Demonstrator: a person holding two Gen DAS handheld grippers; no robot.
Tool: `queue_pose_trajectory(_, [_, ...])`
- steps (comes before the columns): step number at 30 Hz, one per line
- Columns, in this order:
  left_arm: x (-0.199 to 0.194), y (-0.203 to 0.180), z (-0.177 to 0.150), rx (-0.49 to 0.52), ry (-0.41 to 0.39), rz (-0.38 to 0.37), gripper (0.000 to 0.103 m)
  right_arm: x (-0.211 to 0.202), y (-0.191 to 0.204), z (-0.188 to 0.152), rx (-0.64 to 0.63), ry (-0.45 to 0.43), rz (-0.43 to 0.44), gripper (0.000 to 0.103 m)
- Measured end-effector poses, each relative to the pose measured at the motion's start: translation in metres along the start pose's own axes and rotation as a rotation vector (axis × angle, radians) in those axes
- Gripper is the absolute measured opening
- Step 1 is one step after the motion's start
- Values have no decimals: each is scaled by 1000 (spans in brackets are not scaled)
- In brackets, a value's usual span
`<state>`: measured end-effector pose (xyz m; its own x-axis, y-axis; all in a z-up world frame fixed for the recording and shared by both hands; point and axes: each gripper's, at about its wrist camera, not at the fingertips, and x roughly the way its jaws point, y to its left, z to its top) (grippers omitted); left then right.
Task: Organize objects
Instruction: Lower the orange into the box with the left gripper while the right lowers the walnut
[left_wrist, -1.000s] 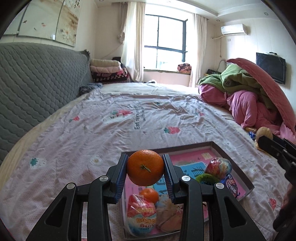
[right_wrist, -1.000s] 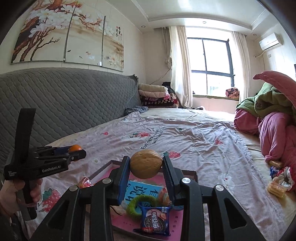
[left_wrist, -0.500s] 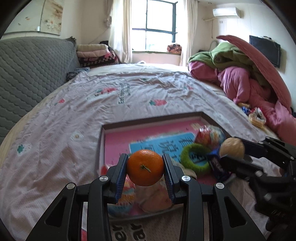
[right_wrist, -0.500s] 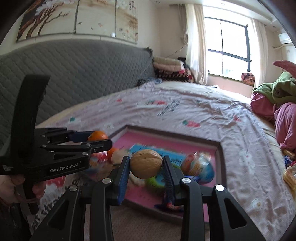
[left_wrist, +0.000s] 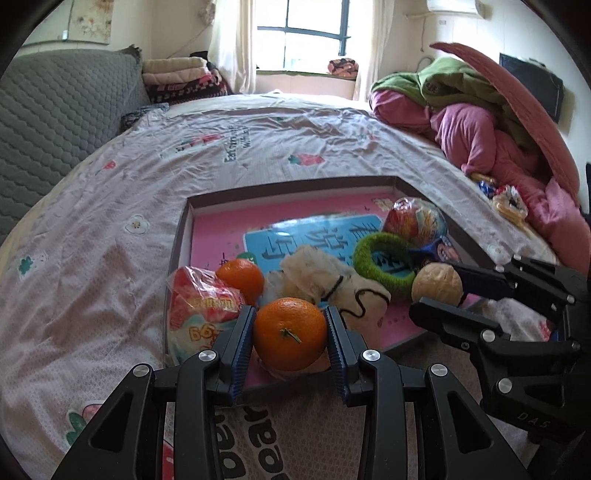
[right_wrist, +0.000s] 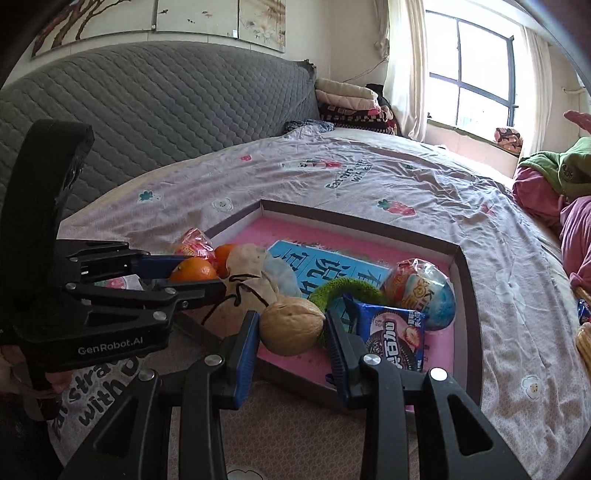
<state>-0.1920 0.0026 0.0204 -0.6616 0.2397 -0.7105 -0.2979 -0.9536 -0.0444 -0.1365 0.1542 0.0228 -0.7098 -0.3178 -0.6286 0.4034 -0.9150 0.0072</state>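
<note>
Orange fruit, a tangerine, sits pinched in the left gripper above the pink tray's 6 o'clock edge, ready to drop in, while the right gripper pinches a walnut toward 4 o'clock.

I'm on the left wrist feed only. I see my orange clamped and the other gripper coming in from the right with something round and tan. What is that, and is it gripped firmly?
Observer: It is a walnut, and the right gripper has both blue pads pressed against its sides.
Operator: What lies under that gripper? Its fingers block my view there.
Observer: A cookie packet with a dark biscuit printed on it lies in the tray, just right of the walnut, partly over the green ring.
Operator: Anything of the person in sight?
Observer: Part of a hand shows at the picture's left edge, gripping the left gripper's handle.
</note>
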Motion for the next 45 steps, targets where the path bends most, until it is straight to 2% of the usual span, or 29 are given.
queue_pose_trajectory(8, [10,-2,-5,4,40,-2,38,9,-4,-2,40,35,18,36])
queue_pose_trajectory(13, [17,4,-5,-39,59,-33,38,15,-9,-3,59,51,22,36])
queue_pose_trajectory(19, [29,13,-3,-87,81,-37,38,22,-8,-3,60,67,18,36])
queue_pose_trajectory(29, [34,13,-2,-81,72,-15,38,31,-16,-4,79,78,7,36])
queue_pose_trajectory(45, [29,14,-3,-81,83,-24,39,35,-24,-3,117,102,32,36])
